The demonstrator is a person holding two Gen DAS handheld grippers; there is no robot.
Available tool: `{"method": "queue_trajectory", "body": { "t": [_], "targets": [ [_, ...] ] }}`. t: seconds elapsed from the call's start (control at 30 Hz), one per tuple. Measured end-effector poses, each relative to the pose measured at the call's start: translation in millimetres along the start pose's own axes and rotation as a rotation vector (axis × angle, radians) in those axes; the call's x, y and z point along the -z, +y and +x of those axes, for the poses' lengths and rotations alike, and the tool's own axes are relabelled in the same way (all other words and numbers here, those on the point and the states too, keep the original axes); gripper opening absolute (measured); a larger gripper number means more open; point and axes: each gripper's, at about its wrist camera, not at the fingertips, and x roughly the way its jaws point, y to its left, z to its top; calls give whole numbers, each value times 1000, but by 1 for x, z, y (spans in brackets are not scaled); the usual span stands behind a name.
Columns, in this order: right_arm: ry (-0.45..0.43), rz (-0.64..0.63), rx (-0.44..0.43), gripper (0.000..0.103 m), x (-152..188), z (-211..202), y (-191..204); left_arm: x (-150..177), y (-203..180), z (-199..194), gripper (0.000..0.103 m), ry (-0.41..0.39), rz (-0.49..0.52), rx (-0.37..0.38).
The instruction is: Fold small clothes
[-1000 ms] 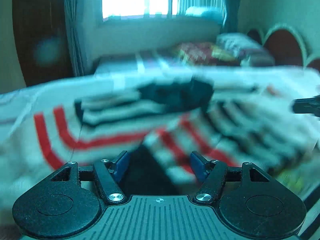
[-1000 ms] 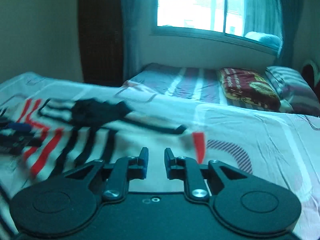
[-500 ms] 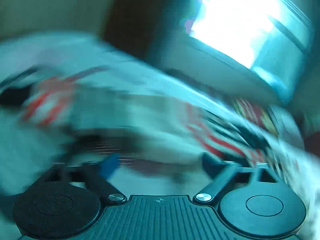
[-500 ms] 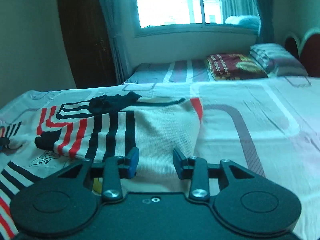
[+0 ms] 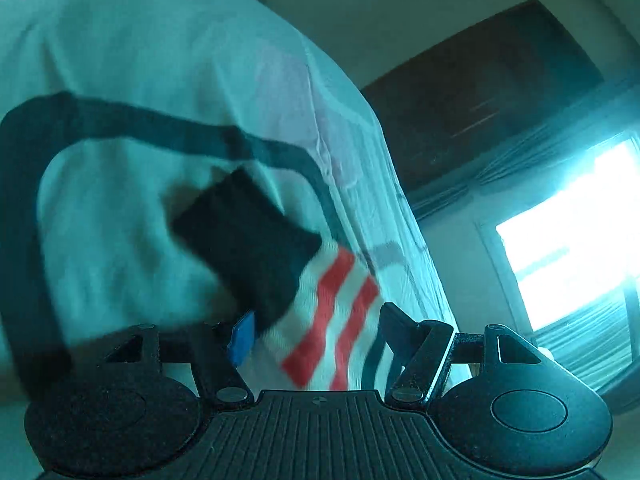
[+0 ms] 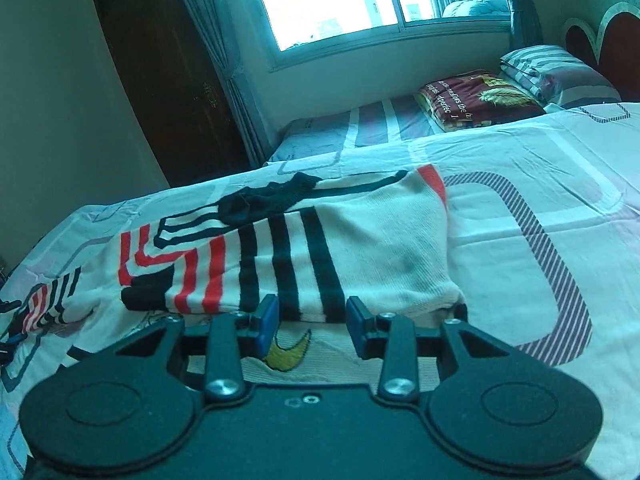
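Right in front of the left tool (image 5: pixel 316 330), fingers spread wide, lies the black-cuffed, red-and-white striped knit sleeve (image 5: pixel 280 264), maybe untouched; the right tool (image 6: pixel 311 322) gapes too.

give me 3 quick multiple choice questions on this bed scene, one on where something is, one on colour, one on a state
1. Where does the sweater lie?
A. on the bed sheet
B. on the pillow
C. on the window sill

2. What colour is the logo on the cloth between the right tool's fingers?
A. green
B. yellow
C. purple

3. How do the right tool's jaws stand?
A. shut tight
B. open, nothing gripped
C. out of view

Answers:
1 A: the sweater is spread on the sheet, with the pillow far behind it.
2 B: the logo is yellow.
3 B: a clear gap shows at the right tool, and its fingers pinch no cloth.
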Motion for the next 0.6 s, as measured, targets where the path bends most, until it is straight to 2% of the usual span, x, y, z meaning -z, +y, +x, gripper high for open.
{"method": "queue_trajectory", "body": {
  "t": [0.03,0.13,0.17,0.23,0.3,0.33,0.4,0.5,0.6],
  "targets": [
    [-2,0,2,37,-1,1,-1,-5,0,4,62,-6,-11,-9],
    [-2,15,9,37,-3,2,-7,-16,-1,14,31,-16,-30,-67],
    [-3,24,13,37,-4,3,-10,-18,-1,17,8,-5,-34,-82],
    [-6,46,21,37,-6,2,-17,-23,-3,20,5,7,-49,-68],
    [-16,56,30,37,-7,0,-23,-23,-21,13,5,-20,-17,4],
    [-20,60,34,37,-7,-1,-25,-21,-35,11,5,-24,15,52],
    [-24,71,40,37,-6,-2,-30,-8,-80,11,5,1,150,133],
    [-32,85,47,37,-6,-4,-34,37,-165,17,5,67,379,260],
    [-48,106,49,37,-5,-10,-39,105,-237,29,5,130,540,326]
  ]
}}
